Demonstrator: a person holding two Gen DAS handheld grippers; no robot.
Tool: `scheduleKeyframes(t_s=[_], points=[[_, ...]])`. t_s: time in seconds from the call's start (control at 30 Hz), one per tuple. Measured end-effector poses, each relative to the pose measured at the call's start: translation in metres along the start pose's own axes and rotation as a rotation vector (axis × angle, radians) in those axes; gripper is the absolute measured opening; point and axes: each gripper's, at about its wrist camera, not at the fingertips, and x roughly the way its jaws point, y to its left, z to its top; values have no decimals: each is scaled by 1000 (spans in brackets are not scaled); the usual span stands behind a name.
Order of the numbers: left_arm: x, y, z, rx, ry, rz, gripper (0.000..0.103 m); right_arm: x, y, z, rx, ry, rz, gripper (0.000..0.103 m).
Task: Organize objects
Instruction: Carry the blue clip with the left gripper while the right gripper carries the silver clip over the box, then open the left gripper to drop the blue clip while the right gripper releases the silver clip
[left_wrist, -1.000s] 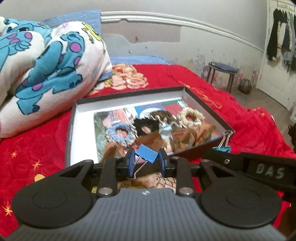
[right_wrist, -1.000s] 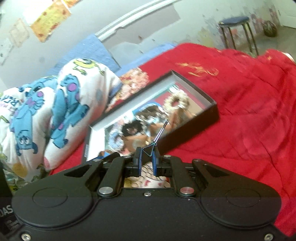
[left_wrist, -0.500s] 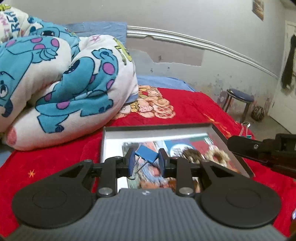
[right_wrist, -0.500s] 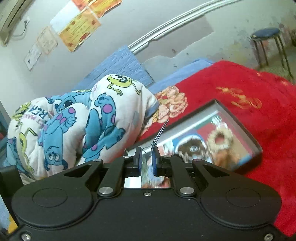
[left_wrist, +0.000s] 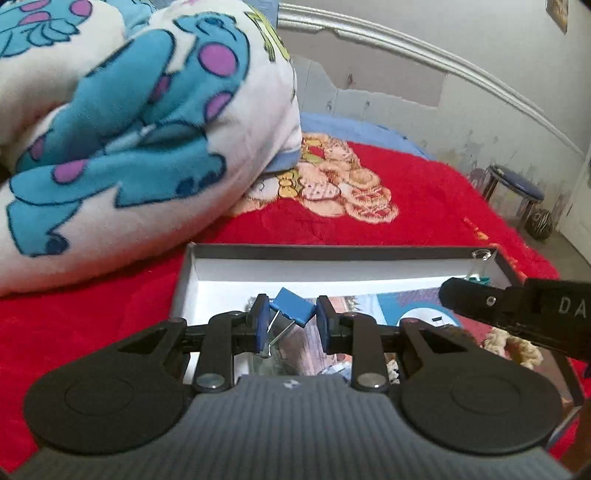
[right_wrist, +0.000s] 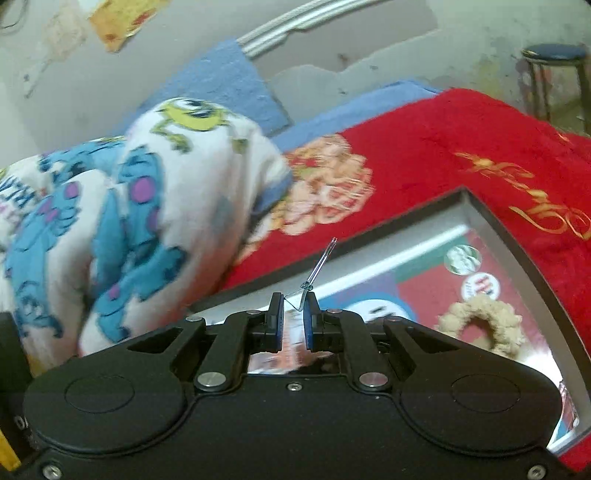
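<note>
The blue binder clip (left_wrist: 291, 312) is clamped between the pads of the left gripper (left_wrist: 290, 321), tilted, with its wire handles hanging toward the left pad. A second binder clip (right_wrist: 314, 273), teal where the left wrist view catches it, is pinched in the right gripper (right_wrist: 293, 319), whose jaws stand narrow around the wire, one handle pointing up and away.

Change noted: over the last second both grippers have travelled from the near wall of the shallow box (left_wrist: 332, 254) to positions over its interior, and the near wall is no longer in either view. Both grips are unchanged.

The left gripper now hangs above the white floor at the box's left rear, apart from the hair scrunchies. A cream scrunchie (right_wrist: 484, 325) lies on the printed box bottom to the right. The box sits on a red blanket (left_wrist: 424, 206), beside a folded cartoon-print blanket (left_wrist: 140, 110).

Assessment: transport appears finished; both clips seem placed for release inside the box. Neither has been let go yet.
</note>
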Motion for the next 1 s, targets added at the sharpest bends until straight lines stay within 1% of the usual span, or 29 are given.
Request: scheduleKeyframes(t_s=[0.07, 0.13, 0.27, 0.4, 0.57, 0.7, 0.77, 0.8, 0.87, 0.93, 1.0], points=[[3, -6, 1, 19, 13, -29, 31, 4, -11, -3, 36, -21, -24, 11], [2, -12, 2, 35, 21, -47, 31, 6, -20, -5, 57, -17, -52, 11], [-5, -25, 1, 62, 3, -94, 31, 7, -29, -7, 93, -13, -78, 11], [-3, -32, -3, 72, 24, -86, 32, 4, -29, -8, 101, 12, -100, 12], [2, -31, -4, 66, 37, -81, 32, 7, -28, -10, 109, 27, -95, 12], [4, -30, -4, 66, 46, -93, 34, 10, -27, -12, 108, 36, -103, 12], [6, -30, -5, 65, 51, -92, 41, 11, -28, -13, 115, 45, -104, 12], [7, -30, -5, 61, 53, -94, 48, 11, -28, -13, 117, 47, -106, 12], [6, -30, -6, 56, 49, -93, 49, 12, -29, -13, 121, 54, -110, 14], [4, -29, -6, 46, 31, -75, 62, 12, -31, -13, 140, 70, -107, 14], [5, -26, -5, 25, 35, -74, 66, 12, -31, -13, 146, 73, -98, 15]])
